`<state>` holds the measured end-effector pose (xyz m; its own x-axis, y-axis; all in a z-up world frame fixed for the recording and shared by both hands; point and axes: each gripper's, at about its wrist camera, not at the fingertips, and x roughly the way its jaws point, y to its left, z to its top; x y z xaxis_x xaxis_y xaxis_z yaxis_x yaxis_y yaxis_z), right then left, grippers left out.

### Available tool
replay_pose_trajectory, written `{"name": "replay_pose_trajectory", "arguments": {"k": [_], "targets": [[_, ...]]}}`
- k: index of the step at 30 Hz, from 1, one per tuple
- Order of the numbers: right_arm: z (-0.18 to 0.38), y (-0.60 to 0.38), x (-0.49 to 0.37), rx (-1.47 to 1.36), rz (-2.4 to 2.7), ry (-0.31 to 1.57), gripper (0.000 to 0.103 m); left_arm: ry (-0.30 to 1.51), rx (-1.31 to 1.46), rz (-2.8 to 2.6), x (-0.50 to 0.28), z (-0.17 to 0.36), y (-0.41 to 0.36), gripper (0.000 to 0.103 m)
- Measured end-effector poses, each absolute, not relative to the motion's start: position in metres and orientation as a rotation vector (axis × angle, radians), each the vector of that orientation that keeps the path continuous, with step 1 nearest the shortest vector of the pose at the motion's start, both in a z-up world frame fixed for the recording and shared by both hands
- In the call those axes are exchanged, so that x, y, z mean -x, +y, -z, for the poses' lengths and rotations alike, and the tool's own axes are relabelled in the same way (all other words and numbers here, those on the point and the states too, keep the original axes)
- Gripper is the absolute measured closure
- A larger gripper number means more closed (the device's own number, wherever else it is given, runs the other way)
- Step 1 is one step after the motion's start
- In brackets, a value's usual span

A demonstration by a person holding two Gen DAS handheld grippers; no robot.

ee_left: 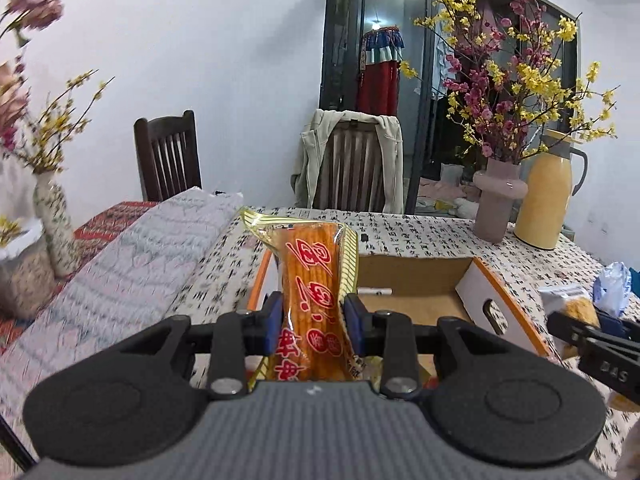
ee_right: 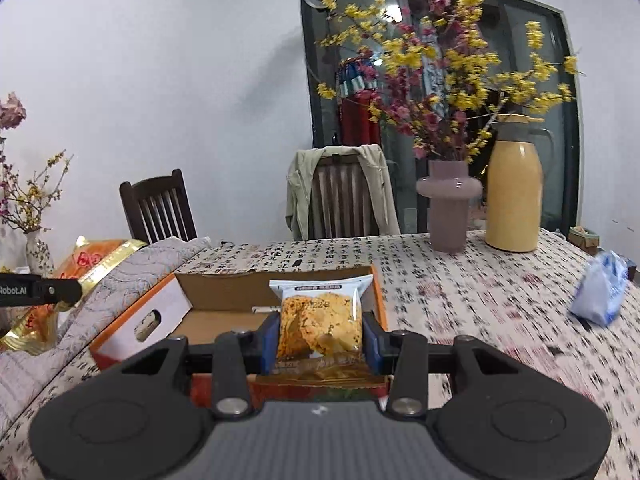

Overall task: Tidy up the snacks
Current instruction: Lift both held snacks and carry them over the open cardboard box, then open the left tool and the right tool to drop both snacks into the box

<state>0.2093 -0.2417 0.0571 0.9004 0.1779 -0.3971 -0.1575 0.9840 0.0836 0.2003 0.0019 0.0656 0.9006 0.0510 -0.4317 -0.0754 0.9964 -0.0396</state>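
Left gripper [ee_left: 314, 326] clamped on an orange snack pack [ee_left: 316, 300], right gripper [ee_right: 320, 342] clamped on a biscuit packet [ee_right: 320, 320], both above the open cardboard box [ee_right: 224, 316].

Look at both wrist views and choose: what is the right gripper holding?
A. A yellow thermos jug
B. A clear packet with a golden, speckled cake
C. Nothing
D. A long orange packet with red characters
B: in the right wrist view the right gripper has its blue pads pressed on the golden cake packet, above the open cardboard box.
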Motion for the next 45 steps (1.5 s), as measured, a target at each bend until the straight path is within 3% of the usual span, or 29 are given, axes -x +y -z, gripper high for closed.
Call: {"name": "replay_pose_trajectory", "arguments": {"k": [16,19,20,21,22,23,24,25,28,36,45], "targets": [[-0.021,-0.202,-0.324,0.027,-0.154,0.633,0.062,0.647,0.031,-0.173,-0.308,-0.011,-0.005,0.067],[-0.018,-0.203,-0.325,0.025,-0.152,0.65,0.061,0.635,0.041,-0.168,-0.305,-0.008,-0.003,0.054],[-0.018,-0.204,-0.324,0.022,-0.155,0.648,0.053,0.623,0.042,-0.165,-0.303,-0.009,-0.003,0.051],[-0.019,-0.205,-0.321,0.017,-0.156,0.644,0.046,0.613,0.042,-0.161,-0.301,-0.011,-0.003,0.04],[-0.02,-0.207,-0.32,0.014,-0.154,0.637,0.029,0.598,0.046,-0.162,-0.297,-0.014,-0.001,0.031],[-0.021,-0.209,-0.316,0.011,-0.152,0.624,0.017,0.583,0.047,-0.168,-0.295,-0.016,-0.002,0.013],[-0.023,-0.211,-0.313,0.009,-0.151,0.612,0.014,0.557,0.048,-0.176,-0.289,-0.02,-0.002,0.002],[-0.025,-0.213,-0.309,0.003,-0.155,0.599,0.01,0.526,0.047,-0.179,-0.283,-0.023,-0.001,0.0],[-0.032,-0.218,-0.298,-0.015,-0.17,0.573,0.0,0.5,0.046,-0.164,-0.271,-0.031,-0.001,0.0],[-0.051,-0.233,-0.245,-0.041,-0.181,0.485,0.0,0.43,0.038,-0.134,-0.215,-0.047,0.002,0.0],[-0.046,-0.253,-0.148,-0.039,-0.194,0.402,0.0,0.374,0.041,-0.09,-0.129,-0.028,0.015,0.0]]}}
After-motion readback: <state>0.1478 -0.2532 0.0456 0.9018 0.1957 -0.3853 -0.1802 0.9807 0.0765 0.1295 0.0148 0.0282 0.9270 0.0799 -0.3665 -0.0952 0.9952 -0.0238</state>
